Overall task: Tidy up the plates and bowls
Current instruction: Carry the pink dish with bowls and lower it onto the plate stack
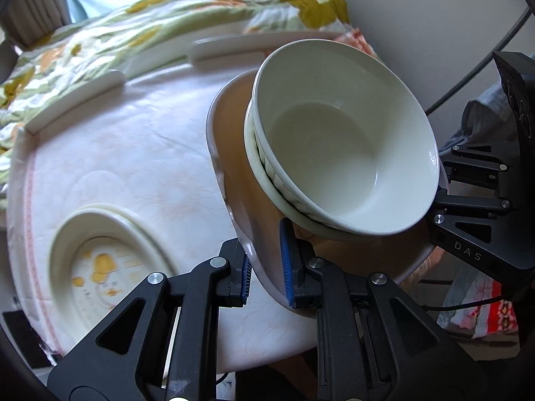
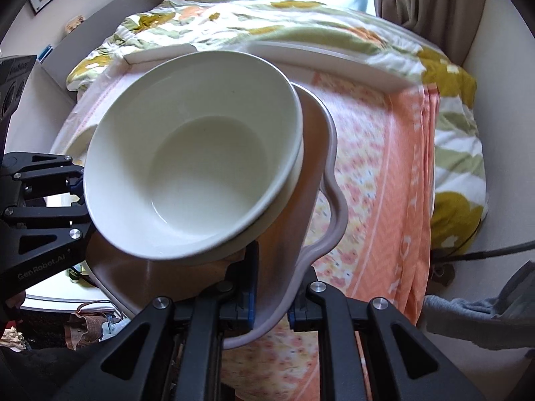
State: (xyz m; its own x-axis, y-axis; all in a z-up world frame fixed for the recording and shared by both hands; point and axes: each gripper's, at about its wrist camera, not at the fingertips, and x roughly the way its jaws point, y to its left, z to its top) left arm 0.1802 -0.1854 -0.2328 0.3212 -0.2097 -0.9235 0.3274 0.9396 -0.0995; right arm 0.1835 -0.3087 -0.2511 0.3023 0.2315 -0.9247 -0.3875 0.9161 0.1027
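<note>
I hold a shallow grey-rimmed tray [image 1: 230, 180] with an orange-brown inside between my two grippers, one on each side. My left gripper [image 1: 265, 269] is clamped tight on the tray's near rim, its blue pads pinching the edge. My right gripper [image 2: 271, 295] grips the opposite rim the same way, next to a wavy handle-like bulge in the edge. Just ahead of both sets of fingers, a white bowl [image 1: 344, 143] sits in the tray, nested in at least one more white bowl below it; I cannot tell how many are stacked. The tray appears tilted and lifted clear of the cloth-covered table [image 1: 140, 153]. To the left of my left gripper, well apart from it, a pale dish with yellow printed figures [image 1: 103, 260] rests on that table. Beyond the tray lies a floral quilt [image 2: 254, 26].
</note>
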